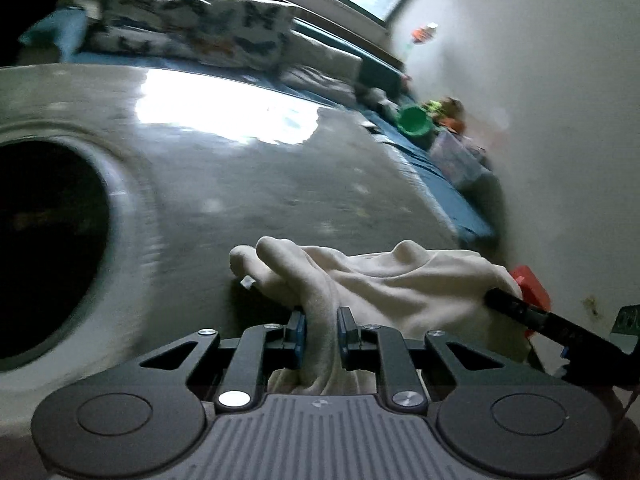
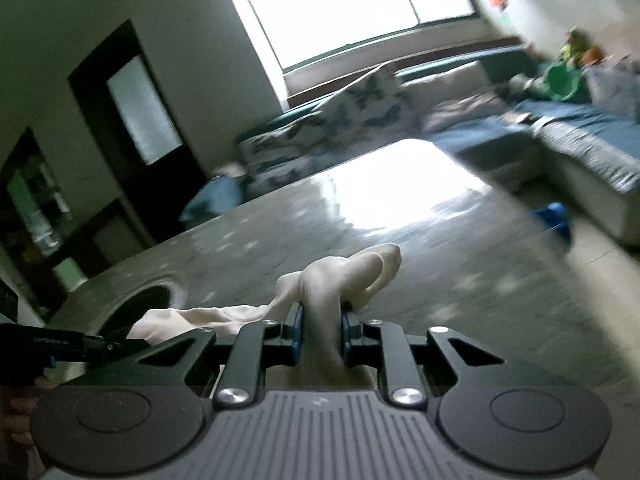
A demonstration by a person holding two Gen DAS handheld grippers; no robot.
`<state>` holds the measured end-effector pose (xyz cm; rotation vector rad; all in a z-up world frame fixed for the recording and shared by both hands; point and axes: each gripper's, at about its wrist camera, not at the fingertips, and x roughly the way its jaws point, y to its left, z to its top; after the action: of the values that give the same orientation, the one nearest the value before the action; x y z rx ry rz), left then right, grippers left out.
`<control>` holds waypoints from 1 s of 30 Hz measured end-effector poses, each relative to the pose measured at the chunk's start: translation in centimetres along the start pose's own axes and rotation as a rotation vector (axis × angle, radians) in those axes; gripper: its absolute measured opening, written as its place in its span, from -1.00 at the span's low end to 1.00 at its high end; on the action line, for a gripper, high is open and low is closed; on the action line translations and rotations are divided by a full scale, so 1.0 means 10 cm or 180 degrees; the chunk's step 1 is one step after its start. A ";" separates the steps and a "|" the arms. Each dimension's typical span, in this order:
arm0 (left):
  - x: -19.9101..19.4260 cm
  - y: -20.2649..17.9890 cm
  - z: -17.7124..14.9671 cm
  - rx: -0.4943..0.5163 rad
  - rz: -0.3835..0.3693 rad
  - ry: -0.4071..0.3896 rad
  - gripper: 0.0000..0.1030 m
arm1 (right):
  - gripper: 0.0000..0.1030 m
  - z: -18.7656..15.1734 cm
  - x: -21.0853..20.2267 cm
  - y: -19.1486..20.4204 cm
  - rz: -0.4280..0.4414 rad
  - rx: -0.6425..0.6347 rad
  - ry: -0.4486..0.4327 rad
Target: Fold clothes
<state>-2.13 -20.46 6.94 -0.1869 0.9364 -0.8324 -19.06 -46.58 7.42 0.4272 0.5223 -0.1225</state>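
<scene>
A cream-white garment lies bunched on the grey stone-like table. My left gripper is shut on a fold of the garment near its left edge. My right gripper is shut on another fold of the same garment, which trails off to the left. The right gripper's black finger and orange body show at the right of the left wrist view. The left gripper's black finger shows at the left of the right wrist view.
The table has a large round dark hole, also seen in the right wrist view. Behind the table stands a blue sofa with butterfly-print cushions and a green bowl. A white wall is on the right.
</scene>
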 end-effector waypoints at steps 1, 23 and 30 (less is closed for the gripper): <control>0.08 -0.07 0.03 0.0030 -0.0043 0.0017 -0.65 | -0.67 0.03 -0.03 -0.06 -0.0087 -0.0016 -0.0038; 0.50 -0.29 -0.02 0.0668 0.0226 0.0066 -0.04 | 0.09 -0.05 0.12 -0.30 -0.1028 -0.0304 -0.0072; -0.04 0.09 -0.15 0.0616 0.0673 -0.0170 0.41 | 0.53 -0.08 0.14 0.31 -0.0705 -0.0723 -0.0148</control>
<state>-2.95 -19.28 5.82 0.0568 0.8045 -0.7136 -17.53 -43.42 7.21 0.1434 0.5303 -0.2824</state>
